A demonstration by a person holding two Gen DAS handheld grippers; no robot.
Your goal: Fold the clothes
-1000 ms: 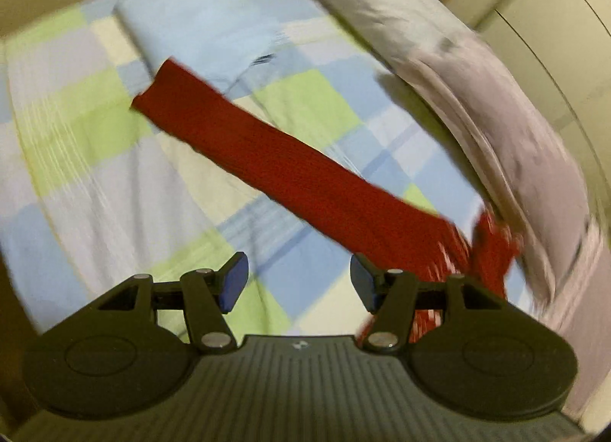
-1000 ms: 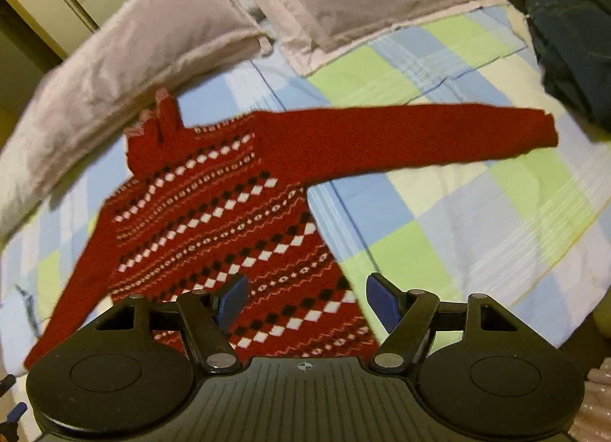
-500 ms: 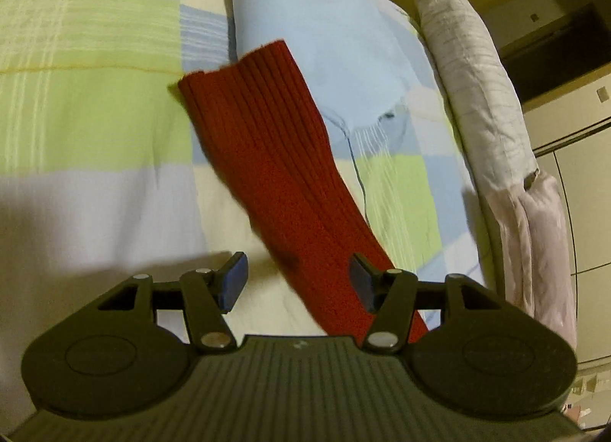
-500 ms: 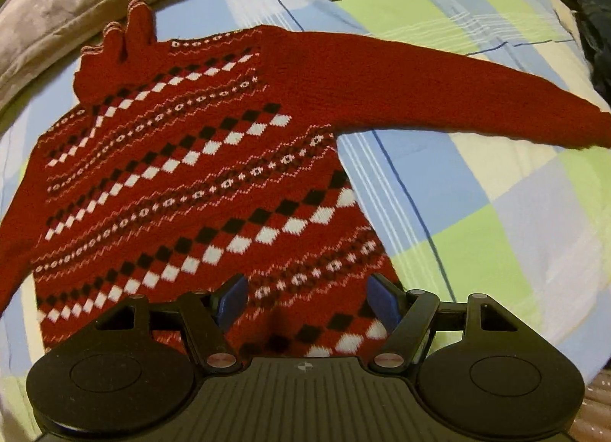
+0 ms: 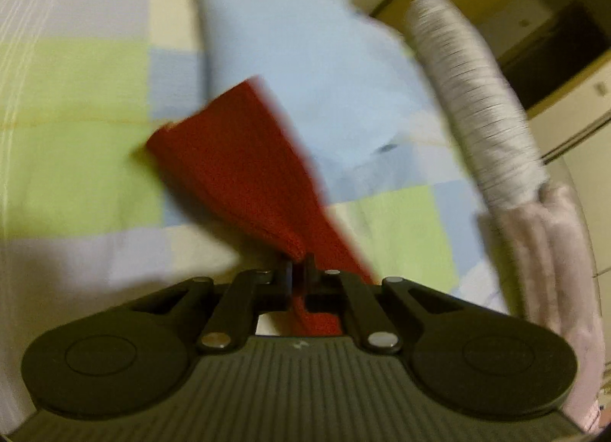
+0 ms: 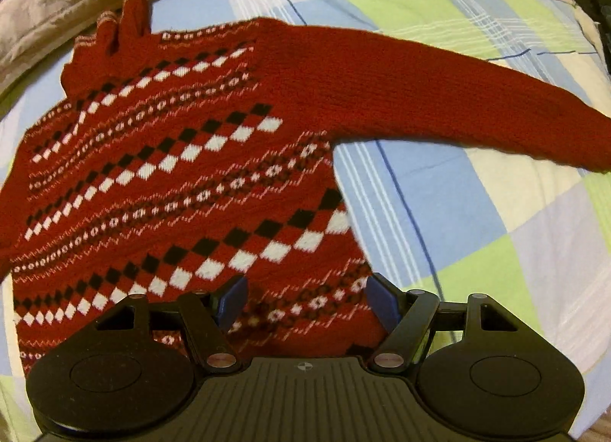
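So, step: fold the left sleeve in across the sweater body.
left gripper (image 5: 299, 264): clenched on the red sleeve (image 5: 244, 170) a little in from the cuff, knit bunched between the jaws.
right gripper (image 6: 303, 298): jaws apart, nothing pinched, low over the hem at the near right corner.
sweater (image 6: 183, 174): flat on the checked bedspread (image 6: 477, 212), other sleeve out to the far right.
tip: lift clear, don't drag; lay it straight.
risk: light blue cloth (image 5: 298, 71) just beside the cuff may snag.
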